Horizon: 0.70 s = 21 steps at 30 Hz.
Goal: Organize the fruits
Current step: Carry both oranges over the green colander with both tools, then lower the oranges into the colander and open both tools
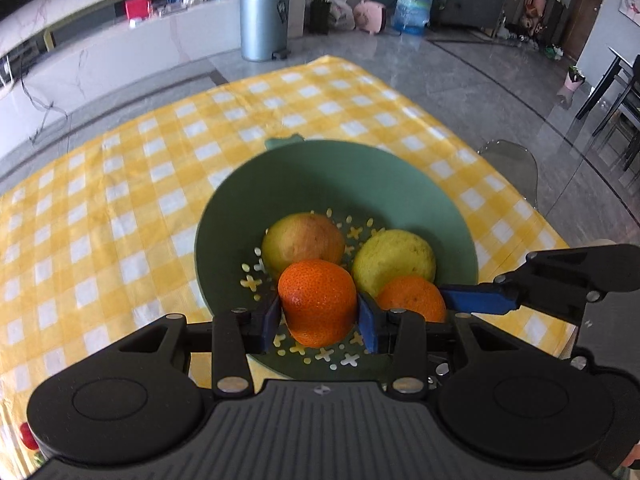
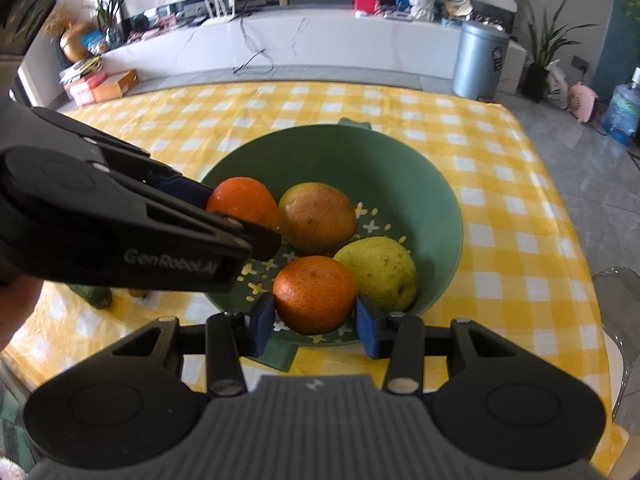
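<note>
A green perforated bowl [image 1: 336, 176] [image 2: 432, 200] stands on the yellow checked tablecloth. It holds a reddish-green pear [image 1: 302, 242] [image 2: 316, 216] and a yellow-green pear [image 1: 394, 260] [image 2: 380, 266]. My left gripper [image 1: 318, 316] is shut on an orange [image 1: 318, 300] over the bowl's near side; this orange also shows in the right wrist view [image 2: 242, 200]. My right gripper [image 2: 315, 322] is shut on a second orange [image 2: 314, 294] [image 1: 412, 296], low inside the bowl beside the yellow-green pear.
A dark green object [image 2: 92, 294] lies on the cloth left of the bowl, mostly hidden by the left gripper. A clear chair [image 1: 512, 160] stands off the table's right edge. A grey bin [image 1: 264, 20] and a water jug [image 1: 414, 4] stand on the floor beyond.
</note>
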Each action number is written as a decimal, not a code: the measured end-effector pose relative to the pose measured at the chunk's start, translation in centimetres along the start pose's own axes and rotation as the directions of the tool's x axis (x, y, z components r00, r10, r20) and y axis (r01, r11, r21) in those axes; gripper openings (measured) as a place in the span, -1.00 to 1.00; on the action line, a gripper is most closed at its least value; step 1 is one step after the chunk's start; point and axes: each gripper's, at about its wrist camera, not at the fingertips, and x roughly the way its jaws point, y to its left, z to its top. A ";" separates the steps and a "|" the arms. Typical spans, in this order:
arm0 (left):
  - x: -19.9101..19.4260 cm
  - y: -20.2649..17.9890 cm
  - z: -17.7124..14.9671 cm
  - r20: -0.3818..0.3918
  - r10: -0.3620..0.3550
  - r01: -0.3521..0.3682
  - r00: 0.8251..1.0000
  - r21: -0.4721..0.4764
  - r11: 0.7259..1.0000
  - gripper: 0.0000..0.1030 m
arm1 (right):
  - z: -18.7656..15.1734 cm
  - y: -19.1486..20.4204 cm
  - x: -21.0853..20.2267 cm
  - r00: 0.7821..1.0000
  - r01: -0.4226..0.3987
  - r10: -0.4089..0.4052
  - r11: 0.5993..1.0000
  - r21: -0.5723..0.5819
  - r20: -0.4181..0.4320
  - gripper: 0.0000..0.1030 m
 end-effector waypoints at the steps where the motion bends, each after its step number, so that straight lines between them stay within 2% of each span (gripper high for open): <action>1: 0.2 0.2 0.0 -0.010 -0.004 0.004 1.000 -0.011 1.000 -0.11 | 0.2 -0.1 0.1 1.000 -0.011 0.011 1.000 0.000 -0.012 -0.20; 11: 1.8 0.6 -0.1 -0.088 -0.011 0.005 0.996 -0.063 0.998 -0.10 | 1.6 -0.7 1.5 0.991 -0.049 0.042 0.998 -0.047 -0.129 -0.22; 18: 2.0 0.6 -0.1 -0.085 -0.001 -0.004 0.996 -0.059 0.998 -0.10 | 1.7 -0.6 1.8 0.989 -0.045 0.037 0.997 -0.056 -0.147 -0.23; 21: 2.0 0.7 -0.1 -0.080 0.004 -0.010 0.997 -0.070 0.997 0.02 | 1.8 -0.4 1.7 0.989 -0.033 0.023 0.997 -0.066 -0.144 -0.21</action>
